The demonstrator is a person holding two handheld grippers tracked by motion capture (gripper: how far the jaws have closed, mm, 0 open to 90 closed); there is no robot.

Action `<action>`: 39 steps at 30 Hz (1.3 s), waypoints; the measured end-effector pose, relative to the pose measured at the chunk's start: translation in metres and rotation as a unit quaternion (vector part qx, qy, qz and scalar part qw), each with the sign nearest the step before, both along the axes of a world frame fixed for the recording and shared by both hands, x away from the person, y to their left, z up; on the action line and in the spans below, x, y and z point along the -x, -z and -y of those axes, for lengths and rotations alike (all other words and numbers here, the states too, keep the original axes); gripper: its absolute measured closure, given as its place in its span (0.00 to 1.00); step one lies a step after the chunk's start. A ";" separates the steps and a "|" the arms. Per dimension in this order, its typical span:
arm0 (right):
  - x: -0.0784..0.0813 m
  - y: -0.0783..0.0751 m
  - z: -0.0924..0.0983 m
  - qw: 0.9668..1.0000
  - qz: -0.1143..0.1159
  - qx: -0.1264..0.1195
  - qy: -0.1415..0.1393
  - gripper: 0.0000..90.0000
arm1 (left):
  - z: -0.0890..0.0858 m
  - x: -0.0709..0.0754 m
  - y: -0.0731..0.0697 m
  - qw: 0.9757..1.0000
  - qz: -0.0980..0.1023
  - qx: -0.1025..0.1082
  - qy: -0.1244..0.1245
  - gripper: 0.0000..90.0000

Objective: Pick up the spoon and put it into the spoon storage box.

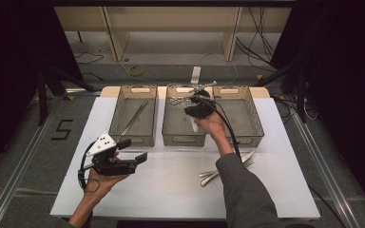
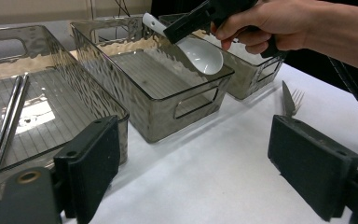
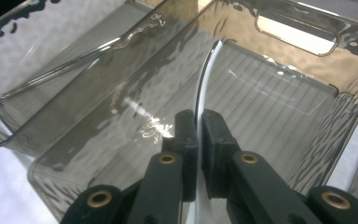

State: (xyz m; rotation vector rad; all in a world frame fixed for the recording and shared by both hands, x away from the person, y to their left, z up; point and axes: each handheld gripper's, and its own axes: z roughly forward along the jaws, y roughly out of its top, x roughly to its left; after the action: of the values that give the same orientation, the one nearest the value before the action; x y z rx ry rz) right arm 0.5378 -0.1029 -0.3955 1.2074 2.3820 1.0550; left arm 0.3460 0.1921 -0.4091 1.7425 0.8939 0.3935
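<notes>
near the front edge of the table [image 1: 171, 190] the left gripper [image 1: 135, 151] is held wide and empty, well apart from the forks [image 1: 225, 168] left lying at the right. farther off, the white spoon [image 2: 200, 53] is clamped thin-edge in the right gripper [image 3: 199, 122] above the middle bin [image 2: 158, 100]. a slip could be caused by that narrow hold, and the spoon could be dropped onto the bin's rim.

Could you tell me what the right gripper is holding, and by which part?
The right gripper holds a white spoon by its handle, over the middle bin.
</notes>
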 end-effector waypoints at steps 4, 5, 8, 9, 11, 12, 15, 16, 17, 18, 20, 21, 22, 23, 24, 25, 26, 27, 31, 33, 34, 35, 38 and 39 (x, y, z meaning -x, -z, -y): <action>-0.002 0.002 0.001 1.000 -0.003 0.002 0.004 0.96 | 0.000 0.000 0.000 1.000 0.000 0.000 0.000 0.18; -0.002 0.003 0.001 1.000 -0.004 0.004 0.005 0.96 | 0.000 0.000 0.000 1.000 0.001 -0.001 0.000 0.18; -0.003 0.005 0.000 1.000 -0.008 0.001 0.006 0.95 | 0.001 0.000 0.000 1.000 0.000 -0.001 0.000 0.18; -0.003 0.005 -0.001 1.000 -0.009 0.001 0.008 0.94 | 0.001 0.000 0.000 1.000 0.000 -0.001 0.000 0.18; -0.003 0.005 -0.001 1.000 -0.011 -0.010 0.008 0.82 | 0.001 0.000 0.000 1.000 0.001 0.000 0.000 0.18; -0.003 0.004 -0.001 1.000 -0.013 -0.015 0.006 0.80 | 0.001 0.000 0.000 1.000 0.001 0.000 -0.001 0.18; -0.001 0.000 -0.001 1.000 -0.006 -0.015 0.000 0.74 | 0.001 0.000 0.000 1.000 0.000 0.000 -0.002 0.18; 0.000 -0.001 -0.001 1.000 -0.005 -0.016 -0.001 0.73 | 0.000 0.000 0.000 1.000 0.001 -0.002 -0.001 0.18; 0.001 -0.003 0.000 1.000 -0.005 -0.017 -0.002 0.71 | 0.000 0.000 0.000 1.000 0.001 -0.002 -0.001 0.18; 0.002 -0.004 0.001 1.000 -0.006 -0.019 -0.004 0.68 | 0.000 0.000 0.000 1.000 0.001 -0.001 -0.002 0.18; 0.005 -0.007 0.002 1.000 -0.010 -0.020 -0.007 0.59 | 0.000 0.000 0.000 1.000 0.000 0.002 -0.004 0.18; 0.008 -0.009 0.003 1.000 -0.010 -0.017 -0.013 0.57 | 0.000 0.000 0.000 1.000 0.000 0.001 -0.005 0.18; 0.011 -0.011 0.004 1.000 -0.011 -0.015 -0.019 0.55 | 0.000 0.000 0.000 1.000 0.000 0.001 -0.005 0.18; 0.016 -0.014 0.005 0.999 -0.010 -0.017 -0.025 0.52 | 0.000 0.000 0.000 1.000 -0.001 0.001 -0.005 0.18; 0.020 -0.017 0.007 0.999 -0.009 -0.019 -0.034 0.50 | 0.000 0.000 0.001 1.000 -0.002 0.000 -0.005 0.18; 0.026 -0.020 0.009 0.999 -0.008 -0.022 -0.039 0.49 | 0.000 0.000 0.001 1.000 -0.002 0.001 -0.006 0.18; 0.032 -0.022 0.010 0.999 -0.005 -0.025 -0.044 0.48 | 0.000 0.000 0.000 1.000 -0.001 0.001 -0.006 0.18; 0.038 -0.024 0.012 0.998 -0.003 -0.023 -0.052 0.47 | 0.000 0.000 0.000 1.000 -0.001 -0.002 -0.004 0.18; 0.063 -0.024 0.019 0.997 0.005 -0.024 -0.068 0.46 | 0.000 0.000 0.000 1.000 0.001 0.001 -0.007 0.18; 0.073 -0.020 0.024 0.997 0.003 -0.029 -0.067 0.46 | 0.000 0.000 0.000 1.000 0.000 0.000 -0.007 0.18; 0.078 -0.018 0.026 0.997 0.004 -0.031 -0.069 0.46 | 0.000 0.000 0.000 1.000 0.000 -0.003 -0.005 0.18; 0.083 -0.015 0.027 0.997 0.004 -0.030 -0.071 0.46 | 0.000 0.000 0.000 1.000 0.000 -0.004 -0.005 0.18; 0.095 -0.006 0.031 0.997 0.009 -0.018 -0.070 0.45 | 0.000 0.000 0.001 1.000 0.000 -0.003 -0.006 0.18; 0.098 -0.003 0.032 0.997 0.012 -0.010 -0.070 0.44 | 0.000 0.000 0.001 1.000 -0.001 -0.003 -0.007 0.18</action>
State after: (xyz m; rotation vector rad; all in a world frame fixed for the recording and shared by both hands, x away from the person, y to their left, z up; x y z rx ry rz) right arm 0.4398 -0.1353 -0.3922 1.0398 2.4727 1.1321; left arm 0.3457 0.1919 -0.4099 1.7429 0.9077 0.4041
